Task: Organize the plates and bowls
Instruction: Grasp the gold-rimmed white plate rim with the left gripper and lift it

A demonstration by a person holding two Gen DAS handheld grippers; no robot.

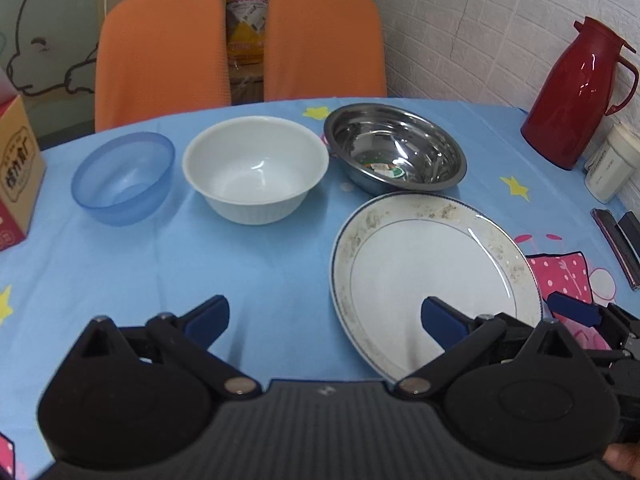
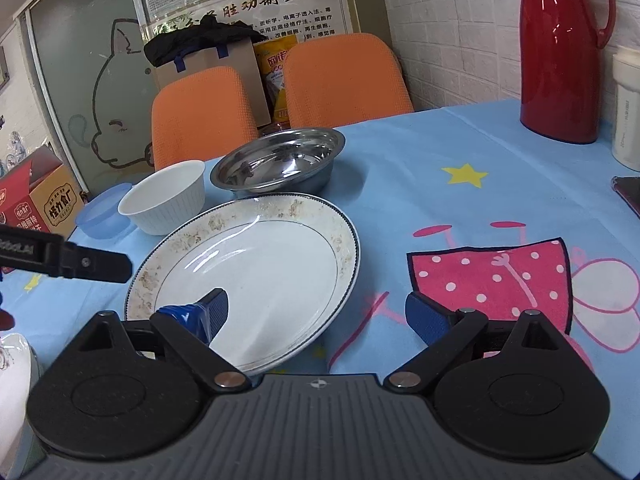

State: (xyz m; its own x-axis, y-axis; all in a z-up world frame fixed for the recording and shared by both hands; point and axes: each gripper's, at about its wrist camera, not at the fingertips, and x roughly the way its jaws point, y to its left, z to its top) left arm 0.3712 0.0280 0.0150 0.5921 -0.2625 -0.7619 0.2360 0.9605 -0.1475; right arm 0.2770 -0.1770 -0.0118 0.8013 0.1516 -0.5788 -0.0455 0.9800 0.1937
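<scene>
- Looking along the left gripper (image 1: 324, 320): jaws apart, nothing between them, poised above the bare blue tablecloth (image 1: 240, 272) beside the near-left rim of the plate (image 1: 420, 256).
- Far row, left to right — blue bowl (image 1: 124, 178), white bowl (image 1: 256, 168), steel bowl (image 1: 396, 148), each standing alone, none nested. The white and steel bowls sit close together; whether their rims touch cannot be told.
- The plate lies flat just in front of the steel bowl, its patterned border looking soiled or worn.
- Also listed: red jug (image 1: 576, 96) at far right, white jar (image 1: 612, 168) beside it, cardboard box (image 1: 16, 176) at far left, two orange chairs (image 1: 164, 52) behind the table.
- Looking along the right gripper (image 2: 316, 314): jaws apart and empty; its left finger overlaps the plate's (image 2: 256, 272) near edge in this view, though contact cannot be confirmed.
- The steel bowl (image 2: 280, 164) sits behind the plate, the white bowl (image 2: 168, 196) and blue bowl (image 2: 104, 212) to the left; the red jug (image 2: 560, 52) stands well apart at right. The left gripper's dark arm enters from the left.
- Status, as judged: sorting not yet begun.
- Risks, as judged: the plate is thin and lies flush on the cloth — a pinch on its rim could slip or drag the cloth and disturb the bowls. Both grippers are near the same plate, so they may collide. Stacking white on steel could clatter or chip. A wide swing to the right could topple the jug.
</scene>
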